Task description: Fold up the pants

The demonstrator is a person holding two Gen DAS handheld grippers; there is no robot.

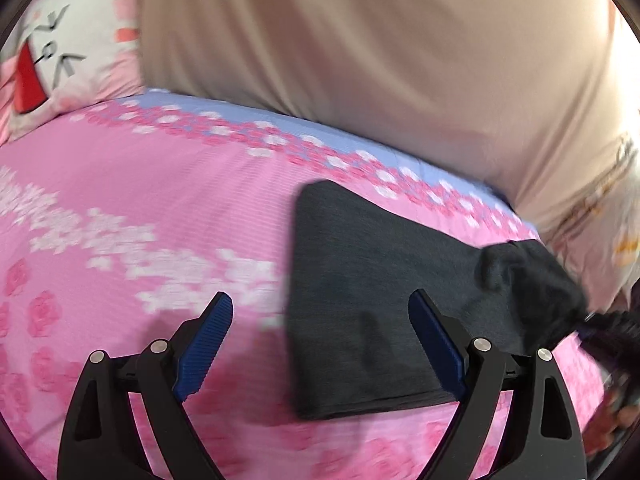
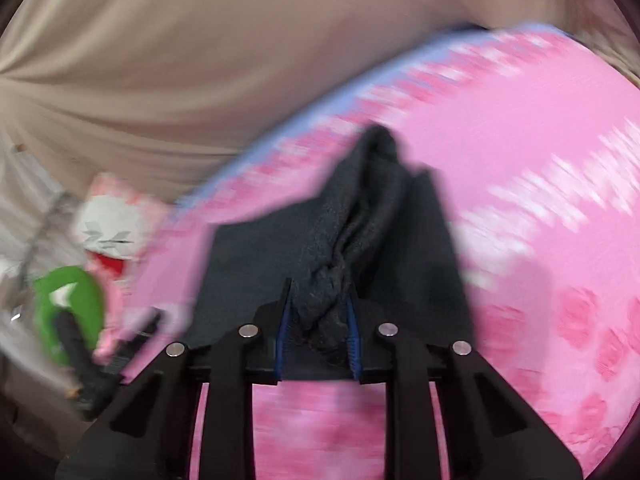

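A bed covered in a pink sheet printed with white and darker pink flowers and a pale blue border (image 1: 168, 200) fills both views, and a beige draped curtain (image 1: 360, 60) hangs behind it along the far edge. One pink and white pillow with a cartoon cat face (image 1: 68, 52) lies at the head of the bed. One pair of dark charcoal grey pants (image 1: 360, 300) lies folded flat on the sheet. The left hand-held gripper (image 1: 320, 308) hovers above the sheet with its two blue-padded fingers spread wide, holding nothing. The right hand-held gripper (image 2: 318, 304) is clamped on a bunched end of the pants, lifting it off the flat part. The right wrist view is motion-blurred.
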